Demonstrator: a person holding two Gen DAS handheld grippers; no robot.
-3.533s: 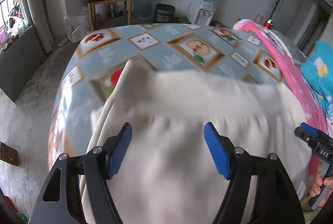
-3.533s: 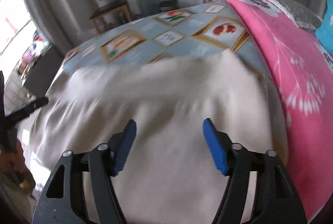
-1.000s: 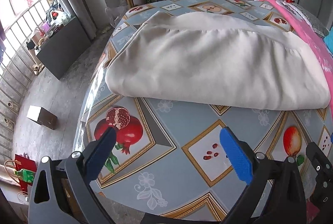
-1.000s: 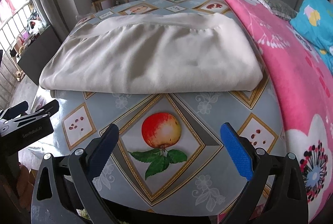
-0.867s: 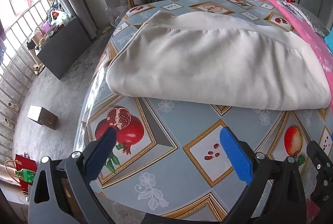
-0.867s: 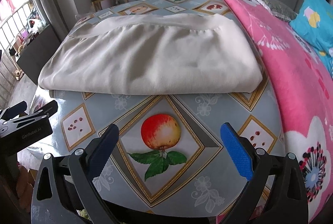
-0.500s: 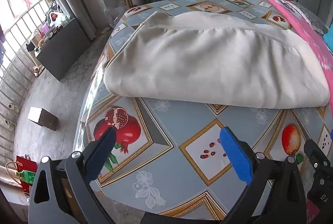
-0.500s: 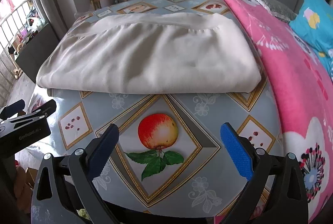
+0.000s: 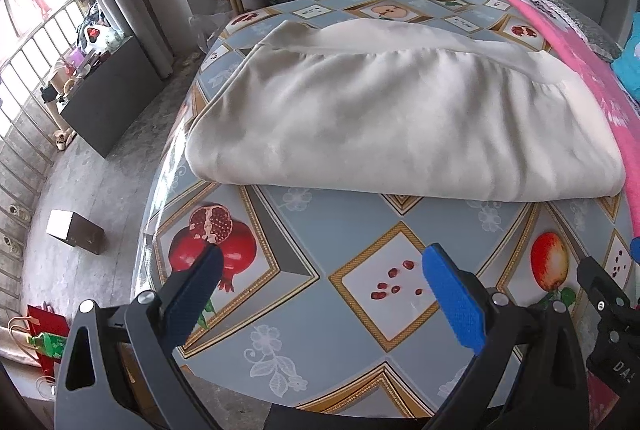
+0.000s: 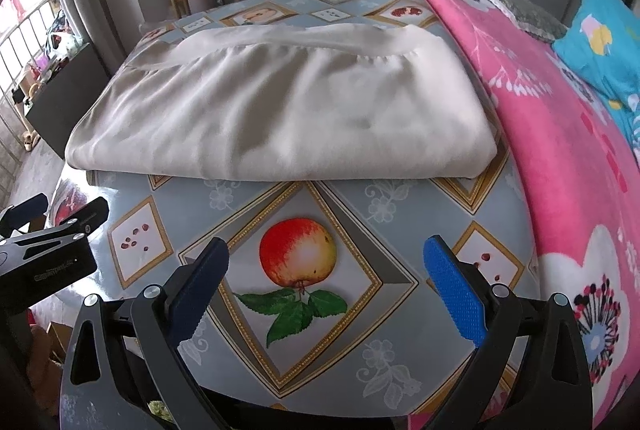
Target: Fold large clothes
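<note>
Left gripper (image 9: 320,272): blue-padded jaws spread wide, nothing between them, hovering over near edge of fruit-patterned blue-grey tablecloth (image 9: 304,314). Cream folded garment (image 9: 400,122) lies flat mid-table, gathered seam across far side, fold edge facing grippers, well apart from both. Right gripper (image 10: 326,266): jaws equally wide, empty, above apple print. Pink floral blanket (image 10: 560,134) touches garment's right side.

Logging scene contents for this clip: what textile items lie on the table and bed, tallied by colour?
Cream-white folded garment: 1
Blue-grey fruit-print tablecloth: 1
Pink floral blanket: 1
Turquoise patterned pillow or cloth: 1
Grey textured fabric behind the blanket: 1
Total: 5
</note>
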